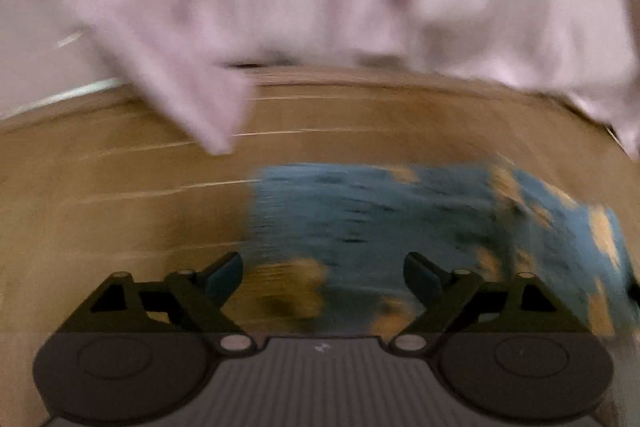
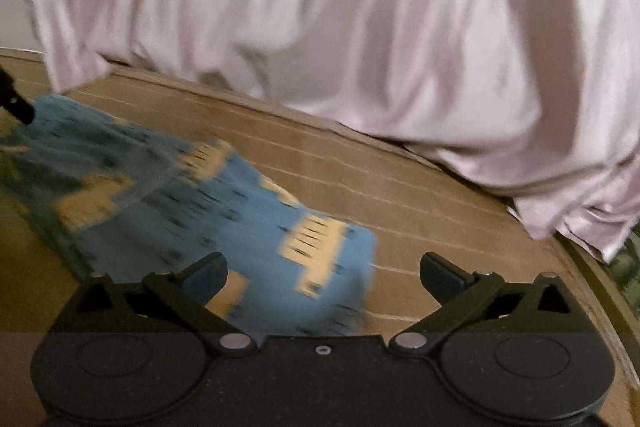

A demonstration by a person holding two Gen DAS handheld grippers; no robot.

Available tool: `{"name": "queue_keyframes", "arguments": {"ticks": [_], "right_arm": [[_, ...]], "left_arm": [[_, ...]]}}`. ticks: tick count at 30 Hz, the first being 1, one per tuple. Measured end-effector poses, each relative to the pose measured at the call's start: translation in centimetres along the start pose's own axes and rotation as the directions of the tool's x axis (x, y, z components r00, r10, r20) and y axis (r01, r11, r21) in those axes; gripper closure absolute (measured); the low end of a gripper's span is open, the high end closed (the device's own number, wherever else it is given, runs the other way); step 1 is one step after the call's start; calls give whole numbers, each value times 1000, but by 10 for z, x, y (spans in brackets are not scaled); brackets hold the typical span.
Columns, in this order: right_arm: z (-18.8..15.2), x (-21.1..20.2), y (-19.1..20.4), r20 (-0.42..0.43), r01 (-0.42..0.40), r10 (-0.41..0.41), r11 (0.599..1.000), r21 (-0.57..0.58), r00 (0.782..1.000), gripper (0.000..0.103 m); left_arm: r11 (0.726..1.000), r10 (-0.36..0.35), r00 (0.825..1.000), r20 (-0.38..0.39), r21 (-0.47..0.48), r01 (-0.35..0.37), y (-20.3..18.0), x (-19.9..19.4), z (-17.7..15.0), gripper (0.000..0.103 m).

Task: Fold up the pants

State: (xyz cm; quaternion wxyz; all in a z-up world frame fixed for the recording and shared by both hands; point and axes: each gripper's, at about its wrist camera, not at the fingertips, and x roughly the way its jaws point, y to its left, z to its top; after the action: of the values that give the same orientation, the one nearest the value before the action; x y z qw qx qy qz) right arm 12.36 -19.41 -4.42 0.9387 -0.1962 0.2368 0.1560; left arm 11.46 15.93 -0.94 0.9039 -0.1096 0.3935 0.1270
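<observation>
Blue pants (image 1: 400,223) with a tan pattern lie on a brown striped surface, blurred by motion in the left wrist view. My left gripper (image 1: 323,275) is open just above their near edge, with nothing between its fingers. From the right wrist the same blue pants (image 2: 224,211) stretch from far left to the near middle, looking folded over. My right gripper (image 2: 323,275) hangs open over their near right corner and holds nothing. The other gripper's dark tip (image 2: 16,103) shows at the left edge by the pants' far end.
The brown striped surface (image 2: 400,195) extends right of the pants. Pale pink rumpled fabric (image 2: 360,27) fills the back of both views, and a flap of that pale pink fabric (image 1: 192,95) hangs over the surface. The surface's curved edge (image 2: 596,279) lies at right.
</observation>
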Motion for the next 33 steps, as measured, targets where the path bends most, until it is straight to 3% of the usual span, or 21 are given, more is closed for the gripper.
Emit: {"name": "queue_keyframes", "arguments": {"ticks": [3, 7, 11, 13, 14, 15, 17, 19, 21, 23, 28, 31, 33], "right_arm": [[3, -1, 16, 29, -52, 52, 999, -13, 998, 1], [10, -1, 44, 69, -91, 95, 994, -62, 993, 1], [12, 6, 63, 64, -110, 118, 987, -119, 991, 1], [8, 7, 71, 53, -123, 131, 984, -132, 990, 1], [6, 8, 73, 44, -130, 137, 983, -133, 990, 1], [3, 10, 76, 33, -137, 143, 982, -133, 989, 1], [-2, 12, 81, 24, -137, 141, 982, -129, 990, 1], [-4, 11, 82, 31, -133, 137, 985, -112, 990, 1], [-5, 12, 81, 32, -137, 141, 985, -106, 990, 1], [-5, 13, 80, 31, -142, 145, 986, -91, 989, 1], [-7, 12, 79, 36, -142, 145, 986, -85, 989, 1], [-8, 12, 79, 36, -145, 148, 986, -83, 988, 1], [-8, 13, 78, 35, -148, 151, 986, -77, 988, 1]], "left_arm": [[989, 7, 1000, 5, -147, -6, 34, 0, -7, 24], [969, -23, 999, -23, -245, 17, 51, 10, -13, 35], [963, -101, 995, -11, -252, 95, 47, 15, -8, 44], [961, -133, 991, -21, -245, 124, 45, 16, -8, 56], [962, -142, 989, -41, -240, 128, 44, 20, -6, 69], [963, -141, 988, -61, -239, 122, 43, 22, -5, 75], [964, -135, 989, -56, -238, 119, 42, 20, -6, 79], [979, -96, 995, -24, -184, 90, 37, 13, -6, 80], [997, -51, 998, 31, -56, 53, 26, 5, -6, 80], [999, -23, 997, 70, 50, 19, 14, 1, -4, 80], [989, 25, 1000, 19, 148, -27, 10, 23, -2, 79], [981, 21, 999, 30, 193, -26, 10, 23, -8, 72], [981, 33, 999, 16, 191, -35, 11, 25, -8, 55]]}}
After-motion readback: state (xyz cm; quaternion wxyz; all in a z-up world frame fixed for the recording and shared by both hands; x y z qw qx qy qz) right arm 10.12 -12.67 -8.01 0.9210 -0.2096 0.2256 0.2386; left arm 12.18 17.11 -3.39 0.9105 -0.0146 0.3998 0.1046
